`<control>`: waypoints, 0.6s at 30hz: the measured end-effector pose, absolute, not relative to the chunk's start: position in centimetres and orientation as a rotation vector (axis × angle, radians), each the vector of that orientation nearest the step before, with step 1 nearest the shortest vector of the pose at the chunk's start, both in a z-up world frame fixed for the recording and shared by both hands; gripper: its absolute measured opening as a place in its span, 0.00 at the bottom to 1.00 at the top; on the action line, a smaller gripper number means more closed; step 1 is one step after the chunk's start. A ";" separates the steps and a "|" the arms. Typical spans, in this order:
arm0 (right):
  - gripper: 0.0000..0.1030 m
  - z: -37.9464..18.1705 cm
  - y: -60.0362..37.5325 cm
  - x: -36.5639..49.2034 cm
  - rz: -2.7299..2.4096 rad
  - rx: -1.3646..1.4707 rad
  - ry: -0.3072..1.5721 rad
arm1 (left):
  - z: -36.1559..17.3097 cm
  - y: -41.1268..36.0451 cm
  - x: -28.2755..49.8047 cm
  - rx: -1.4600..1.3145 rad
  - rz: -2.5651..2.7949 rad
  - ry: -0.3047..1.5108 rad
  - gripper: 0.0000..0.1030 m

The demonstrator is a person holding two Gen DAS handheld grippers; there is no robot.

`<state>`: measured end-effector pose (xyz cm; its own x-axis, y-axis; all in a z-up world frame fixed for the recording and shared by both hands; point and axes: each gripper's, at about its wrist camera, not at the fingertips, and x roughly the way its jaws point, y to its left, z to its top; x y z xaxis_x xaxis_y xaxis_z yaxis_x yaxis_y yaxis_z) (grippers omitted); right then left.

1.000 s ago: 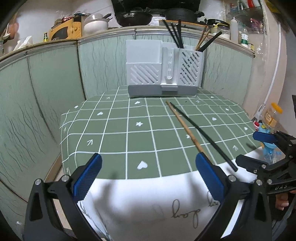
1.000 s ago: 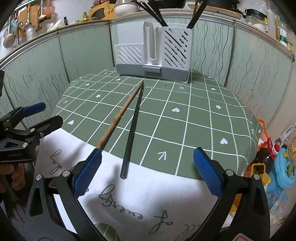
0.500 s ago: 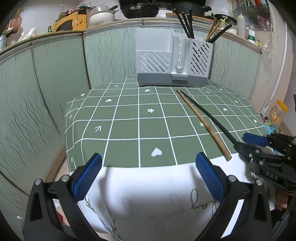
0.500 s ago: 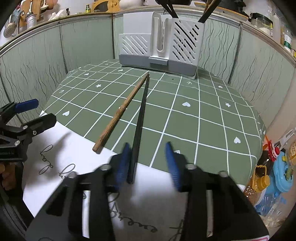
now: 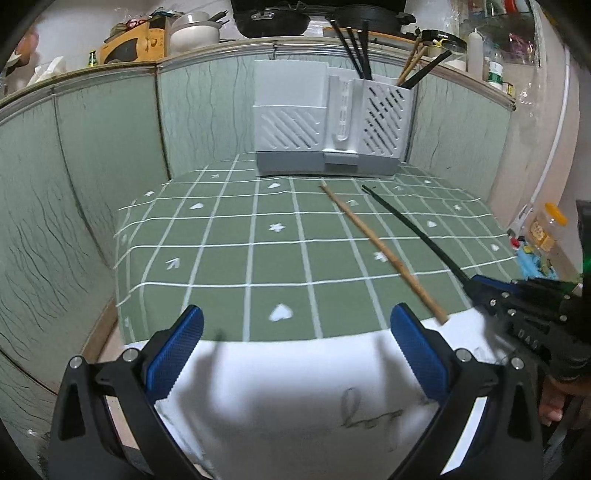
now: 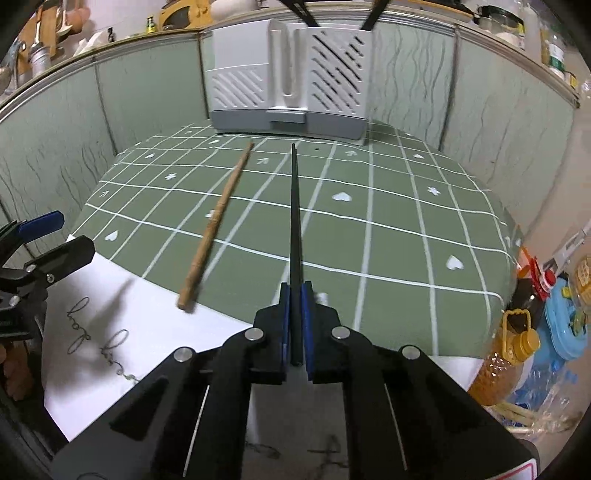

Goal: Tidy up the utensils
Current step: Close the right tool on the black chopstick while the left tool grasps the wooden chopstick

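Note:
A black chopstick (image 6: 295,221) lies along the green checked tablecloth (image 6: 399,221), and my right gripper (image 6: 295,295) is shut on its near end; in the left wrist view that gripper (image 5: 476,286) holds the same black chopstick (image 5: 410,230) at the right. Just left of it a wooden chopstick (image 6: 218,225) (image 5: 376,245) lies loose, its thick end over the white cloth. My left gripper (image 5: 295,347) stands open above the table's near edge with nothing between its fingers. A white and grey utensil holder (image 5: 325,118) (image 6: 288,77) at the back holds several chopsticks.
A green panelled wall (image 5: 92,147) curves round the table's back and left side. A shelf above carries pans and a bowl (image 5: 194,31). Bottles (image 6: 506,362) and blue plastic items (image 6: 565,325) crowd the floor off the table's right edge. A white lettered cloth (image 5: 295,387) covers the near edge.
My right gripper's jaws went from wide open to shut on the black chopstick's near end. The black chopstick swung apart from the wooden one.

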<state>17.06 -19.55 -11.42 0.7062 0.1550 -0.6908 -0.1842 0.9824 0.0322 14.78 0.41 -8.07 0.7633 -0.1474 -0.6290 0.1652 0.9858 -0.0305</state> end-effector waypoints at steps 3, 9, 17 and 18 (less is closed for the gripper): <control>0.06 -11.4 -20.6 16.8 0.171 -0.029 0.764 | -7.8 -1.0 15.1 0.021 -0.197 0.681 0.96; 0.06 -11.3 -22.7 16.3 0.133 -0.004 0.765 | -8.1 -4.8 16.5 0.029 -0.254 0.700 0.96; 0.06 -11.2 -24.4 16.1 0.108 0.017 0.766 | -9.2 -8.6 17.7 0.095 -0.247 0.722 0.82; 0.06 -11.2 -24.6 16.0 0.107 0.019 0.766 | -9.4 -8.9 17.8 0.101 -0.244 0.732 0.76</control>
<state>15.99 -24.55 -11.18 0.7155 0.1039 -0.6908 -0.0901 0.9943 0.0563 17.83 -8.87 -9.37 0.7170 -0.1852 -0.6720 0.2556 0.9668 0.0063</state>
